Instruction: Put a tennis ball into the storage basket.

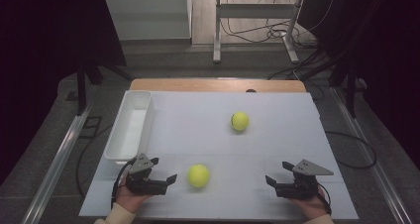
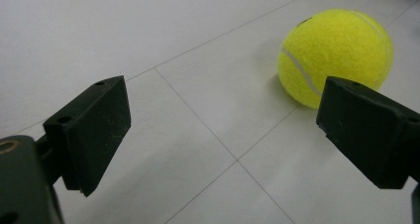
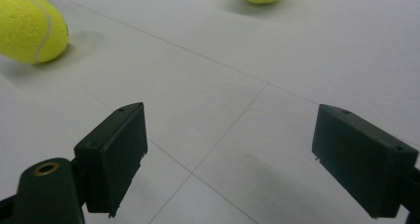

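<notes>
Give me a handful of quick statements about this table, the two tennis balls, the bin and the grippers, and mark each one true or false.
1. Two tennis balls lie on the white table top. True: the near ball and the far ball.
2. The left gripper is clamped on the near ball. False: its jaws stand open and empty, with the ball apart from them.
3. The white bin sits at the left side of the table. True.
4. A ball lies in the white bin. False: both balls are out on the table top.
5. The right gripper is open with nothing between its jaws. True.
</notes>
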`<state>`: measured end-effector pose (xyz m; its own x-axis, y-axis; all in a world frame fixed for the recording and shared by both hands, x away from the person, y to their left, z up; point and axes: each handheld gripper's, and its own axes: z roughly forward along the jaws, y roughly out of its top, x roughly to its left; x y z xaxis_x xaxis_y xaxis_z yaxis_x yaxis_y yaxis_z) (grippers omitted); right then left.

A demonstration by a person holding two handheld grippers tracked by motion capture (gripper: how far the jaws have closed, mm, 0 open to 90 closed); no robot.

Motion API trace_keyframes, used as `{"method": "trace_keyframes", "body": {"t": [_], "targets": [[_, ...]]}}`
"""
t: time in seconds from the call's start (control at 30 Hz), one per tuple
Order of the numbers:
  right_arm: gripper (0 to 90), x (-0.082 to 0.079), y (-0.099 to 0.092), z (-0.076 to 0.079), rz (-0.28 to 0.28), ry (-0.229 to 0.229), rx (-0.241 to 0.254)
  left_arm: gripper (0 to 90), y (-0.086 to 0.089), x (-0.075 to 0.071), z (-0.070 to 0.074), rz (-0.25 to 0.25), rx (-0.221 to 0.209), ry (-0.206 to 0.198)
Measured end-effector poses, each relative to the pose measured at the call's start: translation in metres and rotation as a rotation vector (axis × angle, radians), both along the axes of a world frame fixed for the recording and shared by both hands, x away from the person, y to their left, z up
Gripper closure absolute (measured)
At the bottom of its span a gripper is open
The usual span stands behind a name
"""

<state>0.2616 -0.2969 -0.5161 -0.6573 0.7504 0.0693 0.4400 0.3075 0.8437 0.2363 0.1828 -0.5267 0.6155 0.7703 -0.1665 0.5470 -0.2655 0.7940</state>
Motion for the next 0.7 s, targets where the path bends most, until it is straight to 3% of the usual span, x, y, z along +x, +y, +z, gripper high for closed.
{"method": "trace_keyframes", "body": {"t": [0.33, 0.7], "targets": [[14.8, 0.0085, 0.003, -0.0015, 0.016, 0.007, -0.017, 8.0, 0.0013, -0.0022, -0.0014, 0.0, 0.004, 0.001], [15.1, 0.0045, 0.005, -0.0016, 0.026, 0.012, -0.017, 9.1, -0.0031, 0.0007, -0.0008, -0.012, 0.003, -0.001]]}}
